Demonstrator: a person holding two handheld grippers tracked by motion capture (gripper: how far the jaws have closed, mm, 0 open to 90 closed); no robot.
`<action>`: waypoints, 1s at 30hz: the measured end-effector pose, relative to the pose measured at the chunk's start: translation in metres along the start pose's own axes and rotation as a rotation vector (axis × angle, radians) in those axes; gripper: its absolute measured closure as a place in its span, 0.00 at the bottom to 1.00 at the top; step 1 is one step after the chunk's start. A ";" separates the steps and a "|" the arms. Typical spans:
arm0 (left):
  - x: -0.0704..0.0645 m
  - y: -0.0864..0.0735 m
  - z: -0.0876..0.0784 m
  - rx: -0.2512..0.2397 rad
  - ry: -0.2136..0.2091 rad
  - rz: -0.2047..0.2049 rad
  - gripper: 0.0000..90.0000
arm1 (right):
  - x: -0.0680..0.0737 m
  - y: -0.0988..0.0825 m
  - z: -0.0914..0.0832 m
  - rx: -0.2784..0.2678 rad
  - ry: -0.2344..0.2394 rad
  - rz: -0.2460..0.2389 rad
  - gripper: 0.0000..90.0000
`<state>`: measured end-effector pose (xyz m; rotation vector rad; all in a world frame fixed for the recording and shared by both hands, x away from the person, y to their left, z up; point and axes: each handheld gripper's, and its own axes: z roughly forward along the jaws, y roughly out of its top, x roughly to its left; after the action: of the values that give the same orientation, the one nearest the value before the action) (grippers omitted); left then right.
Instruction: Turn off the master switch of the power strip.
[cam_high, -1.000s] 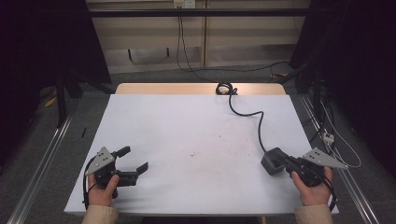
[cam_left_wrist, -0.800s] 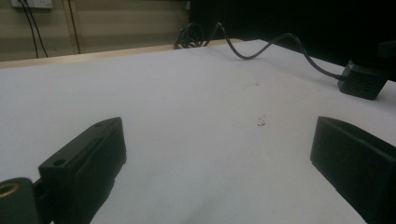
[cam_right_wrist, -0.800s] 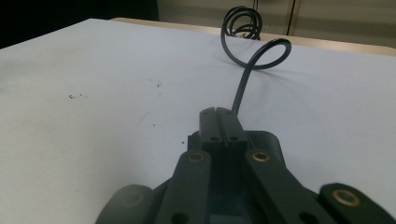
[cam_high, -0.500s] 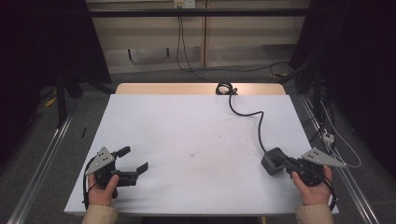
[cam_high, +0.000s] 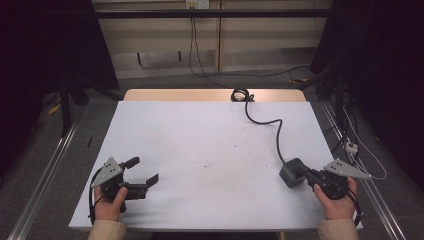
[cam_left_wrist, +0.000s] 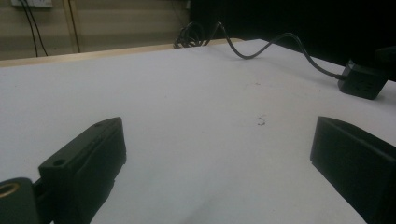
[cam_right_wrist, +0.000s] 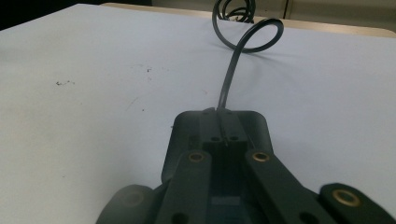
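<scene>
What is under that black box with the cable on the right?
The black box sits on the white tabletop, jaws of the right gripper shut on it. Its underside is hidden.

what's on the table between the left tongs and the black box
Nothing but bare white table with faint specks, between the left tongs and the black box, seen from the high view.

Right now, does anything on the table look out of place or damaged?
Nothing damaged. The power adapter sits at the right gripper, its cable snaking to a coil at the far edge. Faint scuff marks dot the white table.
</scene>
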<state>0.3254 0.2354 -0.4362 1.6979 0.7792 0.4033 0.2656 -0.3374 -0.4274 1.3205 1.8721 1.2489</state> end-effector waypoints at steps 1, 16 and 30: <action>0.000 0.000 0.000 0.001 0.000 0.001 0.04 | 0.000 0.000 0.000 0.001 0.000 -0.002 1.00; 0.000 0.000 0.000 0.002 -0.001 -0.002 0.04 | -0.002 -0.002 -0.001 0.010 -0.005 -0.010 1.00; 0.000 0.000 -0.001 0.002 0.004 -0.002 0.04 | -0.002 -0.003 0.000 0.005 -0.013 -0.011 1.00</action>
<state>0.3246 0.2360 -0.4357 1.6985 0.7842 0.4049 0.2647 -0.3398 -0.4305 1.3158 1.8721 1.2282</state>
